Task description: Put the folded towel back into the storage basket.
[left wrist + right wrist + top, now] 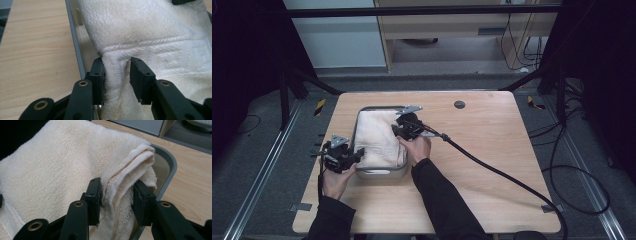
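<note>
Nearest the camera, at lower left of the high view, the left gripper (357, 156) is sitting at the near-left corner of the grey rectangular metal tray (379, 173). In the left gripper view its jaws are standing parted around a pinched ridge of the cream terry-cloth towel (150, 32); the left pad is touching the cloth, the right pad is standing clear, so no clamp is being applied.

Farther in, at centre frame, the right gripper (401, 131) is reaching over the tray's right rim. In the right gripper view its jaws are straddling the towel's folded edge (130, 165) with a gap showing at the right pad: likewise released.

The towel is lying folded inside the tray, filling most of it. Judgement: both grippers are letting go because the towel is already seated; the light wooden table (492, 150) beyond is carrying nothing else.
</note>
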`<state>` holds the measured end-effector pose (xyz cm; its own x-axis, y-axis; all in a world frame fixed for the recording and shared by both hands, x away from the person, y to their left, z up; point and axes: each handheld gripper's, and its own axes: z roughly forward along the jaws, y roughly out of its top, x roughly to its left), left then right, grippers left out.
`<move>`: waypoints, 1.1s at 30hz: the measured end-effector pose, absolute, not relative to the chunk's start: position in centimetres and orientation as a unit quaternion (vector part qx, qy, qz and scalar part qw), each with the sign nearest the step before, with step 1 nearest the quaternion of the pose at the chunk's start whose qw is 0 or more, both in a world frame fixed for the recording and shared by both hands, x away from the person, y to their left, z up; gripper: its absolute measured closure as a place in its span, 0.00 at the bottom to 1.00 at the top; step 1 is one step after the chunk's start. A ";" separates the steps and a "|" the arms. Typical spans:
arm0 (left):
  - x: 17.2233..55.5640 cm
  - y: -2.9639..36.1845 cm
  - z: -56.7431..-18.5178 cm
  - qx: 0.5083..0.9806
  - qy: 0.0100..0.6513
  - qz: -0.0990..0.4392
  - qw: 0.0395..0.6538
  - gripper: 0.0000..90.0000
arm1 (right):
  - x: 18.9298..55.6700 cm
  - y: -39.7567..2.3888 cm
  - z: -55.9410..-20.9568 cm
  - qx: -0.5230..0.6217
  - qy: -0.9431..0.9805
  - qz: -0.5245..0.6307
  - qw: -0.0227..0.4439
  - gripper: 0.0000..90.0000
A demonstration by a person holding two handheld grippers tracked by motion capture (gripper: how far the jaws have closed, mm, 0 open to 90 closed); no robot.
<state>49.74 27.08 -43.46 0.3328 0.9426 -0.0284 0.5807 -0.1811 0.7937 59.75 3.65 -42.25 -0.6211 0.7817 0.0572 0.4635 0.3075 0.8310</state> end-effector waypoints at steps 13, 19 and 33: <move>48.8 27.4 -41.8 0.707 0.520 0.265 0.400 0.66 | 59.0 2.9 -40.8 0.365 0.788 0.449 0.211 0.60; 48.2 27.2 -41.3 0.704 0.509 0.273 0.413 0.62 | 58.3 1.0 -39.8 0.366 0.782 0.460 0.207 0.49; 46.5 26.8 -41.1 0.707 0.483 0.282 0.433 0.45 | 55.3 -6.7 -38.9 0.383 0.761 0.483 0.201 0.30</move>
